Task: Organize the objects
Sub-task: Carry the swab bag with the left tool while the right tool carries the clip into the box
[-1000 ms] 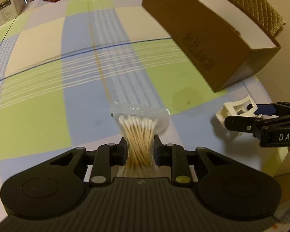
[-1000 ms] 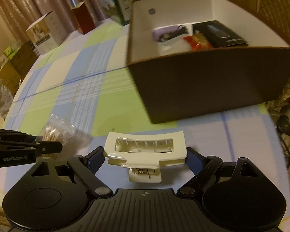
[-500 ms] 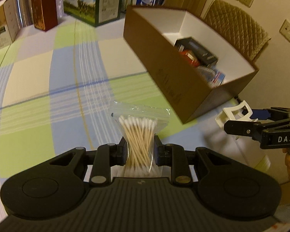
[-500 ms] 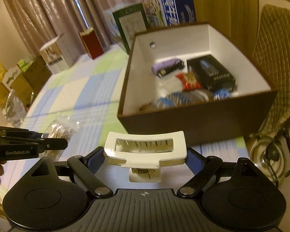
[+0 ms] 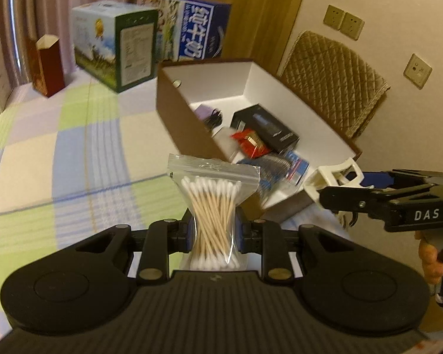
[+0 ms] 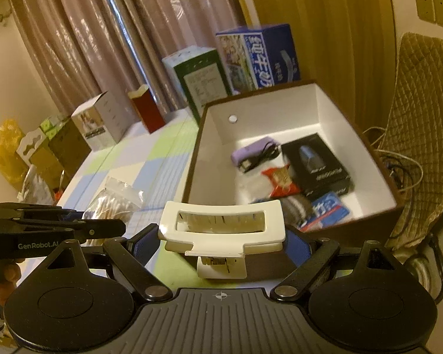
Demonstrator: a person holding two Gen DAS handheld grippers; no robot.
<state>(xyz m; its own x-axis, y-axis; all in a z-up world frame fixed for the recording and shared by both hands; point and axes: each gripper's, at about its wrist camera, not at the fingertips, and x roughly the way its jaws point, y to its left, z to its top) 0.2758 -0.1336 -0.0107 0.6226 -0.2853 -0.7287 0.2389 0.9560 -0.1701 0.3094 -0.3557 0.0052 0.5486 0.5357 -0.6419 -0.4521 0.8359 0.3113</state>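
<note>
Checked table, box [image 6: 198, 147] at its right edge, ahead of both grippers: left gripper [image 5: 212, 230] pinches the swab bag [image 5: 214, 203], right gripper [image 6: 221, 240] clamps the white clip [image 6: 221, 224] nearer the opening.

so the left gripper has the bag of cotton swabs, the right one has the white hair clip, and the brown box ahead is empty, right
Not quite: the brown box is not empty. The right wrist view shows a black carton, a red snack packet and a purple item with a cable inside. The rest holds: the left gripper grips the bag of cotton swabs, and the right gripper holds the white hair clip.
</note>
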